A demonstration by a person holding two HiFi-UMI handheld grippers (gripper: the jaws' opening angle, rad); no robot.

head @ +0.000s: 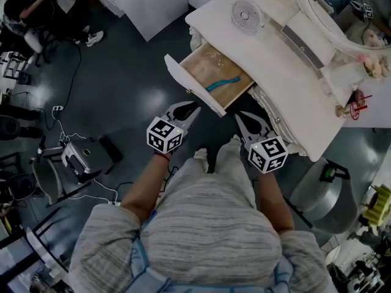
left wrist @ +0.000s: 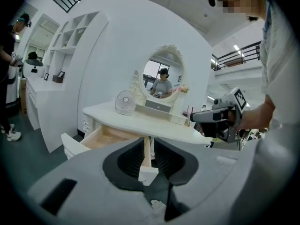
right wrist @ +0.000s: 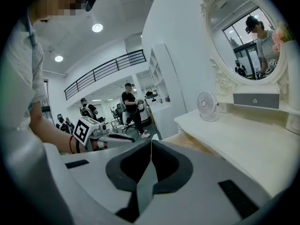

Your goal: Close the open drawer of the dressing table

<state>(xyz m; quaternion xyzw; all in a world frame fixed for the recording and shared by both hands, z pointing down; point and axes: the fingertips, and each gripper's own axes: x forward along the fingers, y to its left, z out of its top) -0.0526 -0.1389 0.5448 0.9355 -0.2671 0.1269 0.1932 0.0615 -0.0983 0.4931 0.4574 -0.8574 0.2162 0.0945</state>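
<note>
Grey sweater (head: pixel 208 224) filled the bottom of the head view, with both forearms stretched out ahead. Out front, the left gripper (head: pixel 188 110) hung near the white front panel of the drawer (head: pixel 217 75), its jaws a narrow slit apart and gripping nothing. Beside it the right gripper (head: pixel 243 122) pointed at the front edge of the dressing table (head: pixel 269 60), jaws pressed together and empty. That drawer stood pulled well out from the table's front edge, toward its left end, with a blue item (head: pixel 223 83) lying inside. Up on the tabletop, a small fan (head: pixel 247 15) sat near the left end, beside the oval mirror (left wrist: pixel 164 76).
</note>
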